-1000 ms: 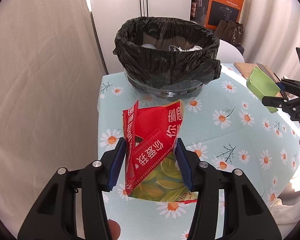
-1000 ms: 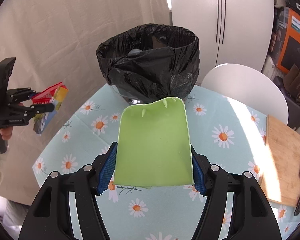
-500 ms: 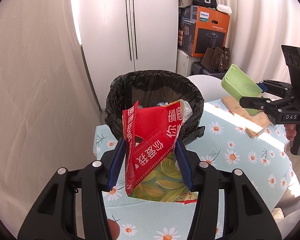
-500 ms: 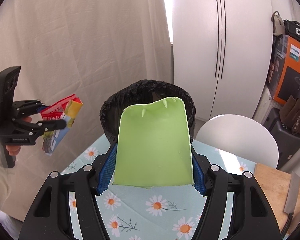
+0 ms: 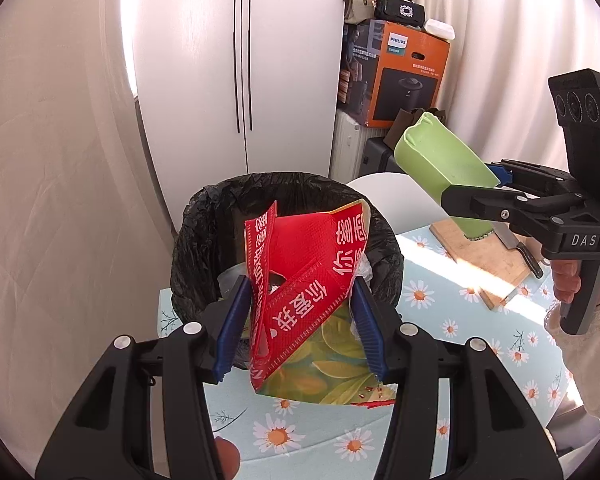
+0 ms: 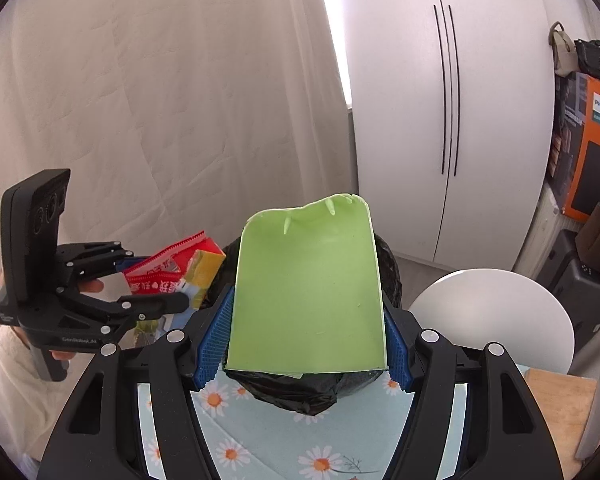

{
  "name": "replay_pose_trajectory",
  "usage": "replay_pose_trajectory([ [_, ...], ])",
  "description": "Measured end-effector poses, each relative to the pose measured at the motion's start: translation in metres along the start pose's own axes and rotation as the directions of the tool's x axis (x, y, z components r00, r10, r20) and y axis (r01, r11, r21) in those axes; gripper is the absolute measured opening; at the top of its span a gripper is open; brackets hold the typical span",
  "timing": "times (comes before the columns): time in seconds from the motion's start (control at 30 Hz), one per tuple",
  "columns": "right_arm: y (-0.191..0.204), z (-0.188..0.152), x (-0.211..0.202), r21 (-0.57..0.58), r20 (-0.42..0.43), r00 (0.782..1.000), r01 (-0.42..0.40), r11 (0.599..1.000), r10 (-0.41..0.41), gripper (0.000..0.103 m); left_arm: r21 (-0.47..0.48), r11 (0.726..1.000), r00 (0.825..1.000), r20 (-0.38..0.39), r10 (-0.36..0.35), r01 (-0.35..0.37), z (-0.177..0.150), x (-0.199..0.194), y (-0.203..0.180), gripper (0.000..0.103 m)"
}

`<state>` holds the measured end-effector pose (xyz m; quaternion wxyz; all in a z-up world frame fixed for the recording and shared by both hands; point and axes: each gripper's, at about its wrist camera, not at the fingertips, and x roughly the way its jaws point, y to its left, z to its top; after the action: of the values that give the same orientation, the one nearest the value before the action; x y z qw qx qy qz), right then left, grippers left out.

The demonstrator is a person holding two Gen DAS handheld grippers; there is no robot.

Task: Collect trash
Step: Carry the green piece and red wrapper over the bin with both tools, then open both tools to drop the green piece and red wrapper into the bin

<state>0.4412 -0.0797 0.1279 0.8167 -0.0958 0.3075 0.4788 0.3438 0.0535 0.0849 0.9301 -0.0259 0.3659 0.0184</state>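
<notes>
left gripper (image 5: 302,322) pinches crinkled red wrapper (image 5: 300,280) | right gripper (image 6: 304,344) clamps smooth, perhaps plastic, green tub (image 6: 306,292)

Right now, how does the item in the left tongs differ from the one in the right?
The red snack wrapper in the left tongs is crumpled, printed film; the green scoop in the right tongs is rigid, plain plastic. The wrapper is partly over the black-lined bin; the scoop is off to one side. Both are clamped above the table.

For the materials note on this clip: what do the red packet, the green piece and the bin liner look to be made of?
Red packet: thin glossy printed film, probably plastic; it creases sharply.
Green piece: matte, smooth sheet, likely plastic or waxed card; torn notches along its far edge.
Bin liner: thin black plastic film, crinkled and shiny.
</notes>
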Motion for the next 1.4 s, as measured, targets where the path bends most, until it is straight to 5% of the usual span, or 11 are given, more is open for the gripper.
replay_pose_trajectory([
  [0.67, -0.032, 0.008, 0.111, 0.067, -0.116, 0.992, -0.044, 0.997, 0.051, 0.061, 0.025, 0.998, 0.991, -0.126, -0.048, 0.052, 0.015, 0.111, 0.043, 0.052],
  [1.1, -0.028, 0.001, 0.151, 0.038, -0.171, 0.984, -0.048, 0.998, 0.054, 0.061, 0.072, 0.995, 0.985, -0.163, -0.052, 0.065, 0.006, 0.136, 0.054, 0.054],
  [1.23, -0.028, -0.005, 0.153, 0.033, -0.167, 0.986, -0.021, 0.999, 0.026, 0.067, 0.11, 0.992, 0.987, -0.153, -0.04, 0.057, 0.005, 0.136, 0.05, 0.071],
  [1.3, -0.029, -0.005, 0.15, 0.04, -0.152, 0.988, -0.024, 0.999, 0.029, 0.083, 0.115, 0.991, 0.99, -0.133, -0.056, 0.072, 0.004, 0.131, 0.049, 0.081],
  [1.4, -0.03, -0.003, 0.14, 0.033, -0.106, 0.994, -0.015, 0.999, 0.019, 0.087, 0.112, 0.987, 0.991, -0.089, -0.101, 0.111, 0.003, 0.12, 0.049, 0.091],
])
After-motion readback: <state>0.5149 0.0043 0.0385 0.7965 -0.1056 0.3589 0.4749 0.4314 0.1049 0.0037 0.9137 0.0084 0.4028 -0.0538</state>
